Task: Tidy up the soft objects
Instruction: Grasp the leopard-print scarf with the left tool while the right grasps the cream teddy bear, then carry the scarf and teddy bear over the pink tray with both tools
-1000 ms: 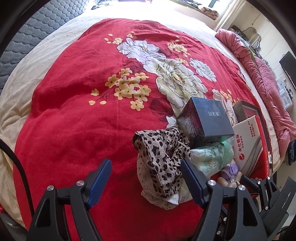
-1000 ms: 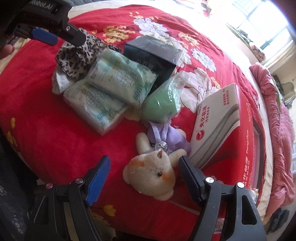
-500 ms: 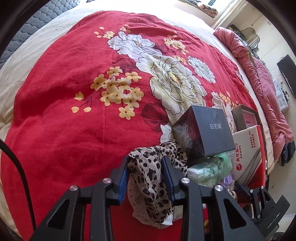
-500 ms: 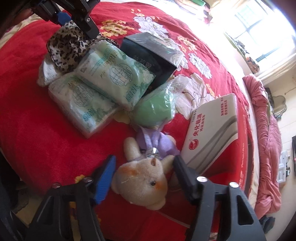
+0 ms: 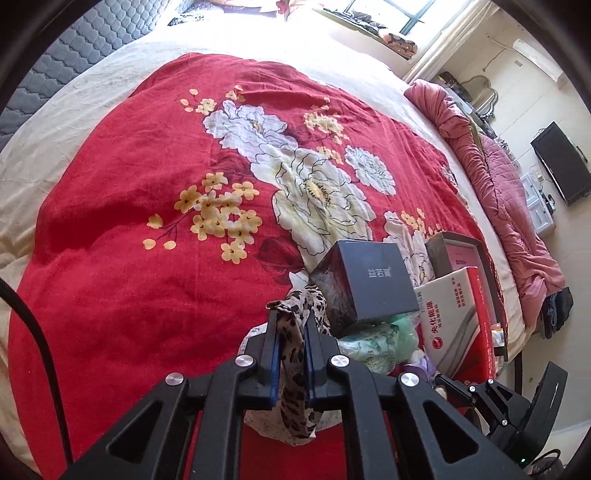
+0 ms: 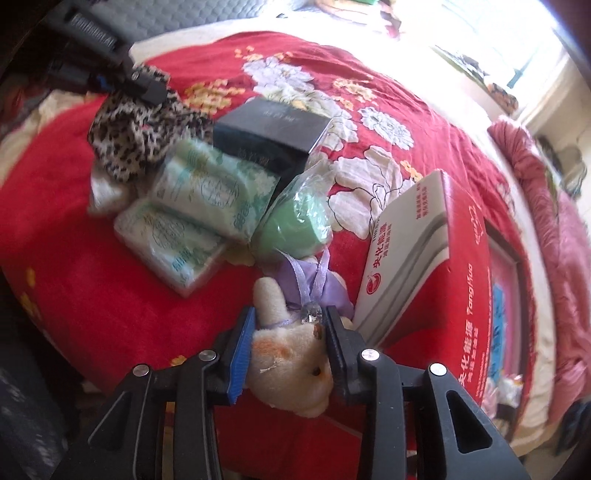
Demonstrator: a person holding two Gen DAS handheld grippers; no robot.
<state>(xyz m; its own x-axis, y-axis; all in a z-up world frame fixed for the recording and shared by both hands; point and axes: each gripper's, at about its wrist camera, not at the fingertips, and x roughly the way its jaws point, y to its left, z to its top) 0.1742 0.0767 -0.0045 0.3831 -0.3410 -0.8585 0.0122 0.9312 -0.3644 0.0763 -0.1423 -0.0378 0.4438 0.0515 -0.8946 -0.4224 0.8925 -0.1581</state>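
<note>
Left fingers (image 5: 291, 354) clamped on leopard-print scarf (image 5: 295, 387); right fingers (image 6: 286, 354) closing, squeezing teddy bear (image 6: 291, 363). Grasp step; next, lift both clear of bed (image 5: 129, 221).

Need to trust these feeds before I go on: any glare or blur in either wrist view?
Left wrist: sharp, leopard cloth clear, window and sheet beyond the red blanket blown out. Right wrist: motion-smeared, tissue packs soft, top right corner washed white.

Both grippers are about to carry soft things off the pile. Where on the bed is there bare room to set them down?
The red floral blanket lies bare left of the black box, up to the cream sheet. Crowded: black box, tissue packs, red-and-white box.
</note>
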